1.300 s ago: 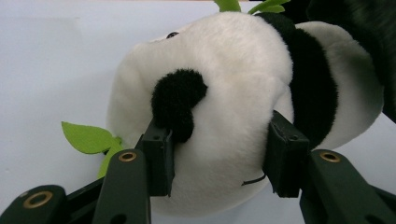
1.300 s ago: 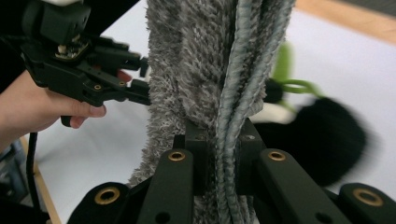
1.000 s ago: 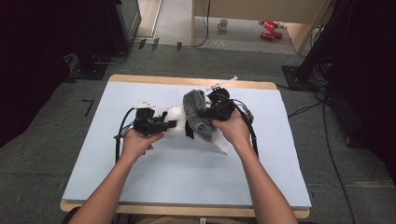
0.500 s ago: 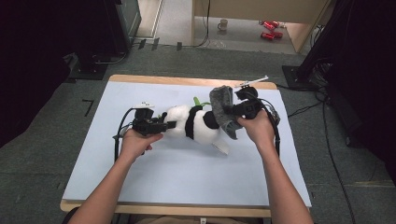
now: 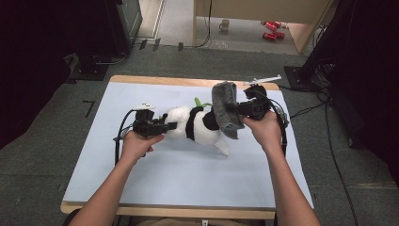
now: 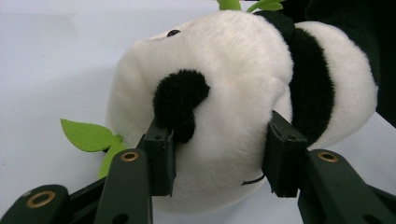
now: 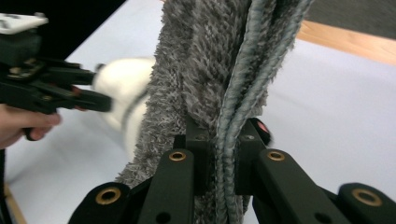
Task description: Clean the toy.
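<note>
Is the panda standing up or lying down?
Lying down. The panda lies sideways on the table, its head squeezed in the left claw.

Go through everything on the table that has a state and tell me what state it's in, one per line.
Panda plush toy: lying on its side on the table, head clamped.
Grey cloth: folded, lifted off the table, hanging beside the panda's rear.
Left gripper: jaws shut on the panda's head.
Right gripper: jaws shut on the cloth's edge.

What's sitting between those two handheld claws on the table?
In the high view, the plush panda lies between them: the left gripper clamps its head, while the right gripper holds a grey towel at its other end.
</note>
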Tool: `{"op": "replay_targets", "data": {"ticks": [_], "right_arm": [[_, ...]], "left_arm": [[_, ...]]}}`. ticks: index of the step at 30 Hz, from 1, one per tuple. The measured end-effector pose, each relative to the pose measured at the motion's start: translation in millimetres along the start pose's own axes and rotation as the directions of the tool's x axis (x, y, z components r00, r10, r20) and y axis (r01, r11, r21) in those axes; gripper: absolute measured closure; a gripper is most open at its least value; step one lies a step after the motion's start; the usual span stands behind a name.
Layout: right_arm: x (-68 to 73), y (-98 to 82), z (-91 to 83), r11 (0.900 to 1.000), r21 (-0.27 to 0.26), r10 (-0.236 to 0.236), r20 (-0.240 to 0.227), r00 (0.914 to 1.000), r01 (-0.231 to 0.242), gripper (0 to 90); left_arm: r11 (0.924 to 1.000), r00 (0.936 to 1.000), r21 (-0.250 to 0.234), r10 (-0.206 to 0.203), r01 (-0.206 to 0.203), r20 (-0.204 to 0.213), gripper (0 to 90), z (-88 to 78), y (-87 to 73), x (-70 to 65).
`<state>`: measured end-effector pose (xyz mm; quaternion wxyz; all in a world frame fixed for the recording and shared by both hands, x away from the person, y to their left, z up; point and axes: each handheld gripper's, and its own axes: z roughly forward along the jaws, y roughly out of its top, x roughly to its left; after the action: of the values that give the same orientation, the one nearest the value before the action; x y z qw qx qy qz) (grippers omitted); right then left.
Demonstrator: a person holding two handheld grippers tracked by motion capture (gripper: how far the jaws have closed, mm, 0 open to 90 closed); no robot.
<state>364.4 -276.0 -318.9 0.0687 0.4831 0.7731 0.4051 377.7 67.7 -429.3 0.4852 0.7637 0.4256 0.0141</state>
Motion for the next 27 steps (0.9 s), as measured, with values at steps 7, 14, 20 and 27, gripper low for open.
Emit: {"op": "replay_targets", "data": {"ticks": [7,14,20,27], "right_arm": [[46.6,13.4,38.0,0.997,0.031,-0.069,-0.113,0.9912,0.073,81.8],[71.3,6.6,88.4,0.984,0.122,-0.118,-0.111,0.9868,0.132,81.6],[46.2,5.2,90.8,0.988,0.142,-0.058,-0.048,0.9972,0.064,81.6],[22.5,8.0,65.5,0.992,0.123,-0.026,0.032,0.9992,0.022,81.6]], "left_arm": [[0.9987,0.9997,0.046,-0.019,0.02,-0.015,55.6,-7.4,3.4,-15.6],[0.9985,0.9995,0.052,-0.013,0.014,-0.027,56.0,-5.1,-0.3,-24.9],[0.9991,0.9993,0.018,-0.038,0.038,0.004,55.9,-2.1,-3.1,-16.6],[0.9982,0.9981,0.012,-0.058,0.058,0.021,56.0,-1.7,-4.3,-9.1]]}}
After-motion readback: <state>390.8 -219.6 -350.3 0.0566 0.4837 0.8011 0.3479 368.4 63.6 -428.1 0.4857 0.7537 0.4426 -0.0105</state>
